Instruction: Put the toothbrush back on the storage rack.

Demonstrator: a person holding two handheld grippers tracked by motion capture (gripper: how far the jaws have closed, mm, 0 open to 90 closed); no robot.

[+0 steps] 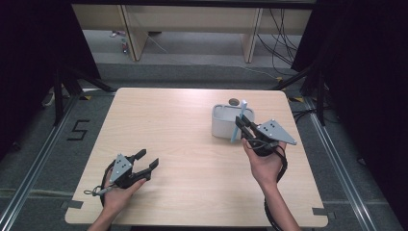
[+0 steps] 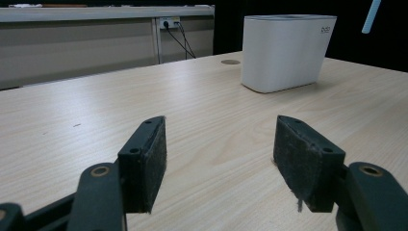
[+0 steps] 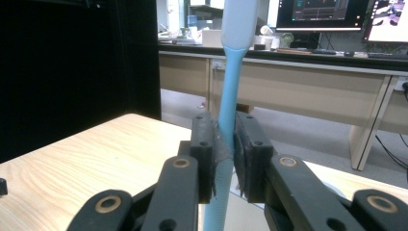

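High view looks down on a pale wooden table (image 1: 192, 144). Near its far right side, the right gripper (image 1: 240, 124) pinches a light blue toothbrush (image 1: 236, 126) by the handle, holding it upright with its head above, right beside a white rectangular holder (image 1: 222, 125). At the near left, the left gripper (image 1: 146, 161) rests low over the table with its jaws spread apart around nothing, well away from the holder.

Office lab; desks (image 3: 298, 82), monitors (image 3: 315, 14), black curtains (image 1: 29, 57)
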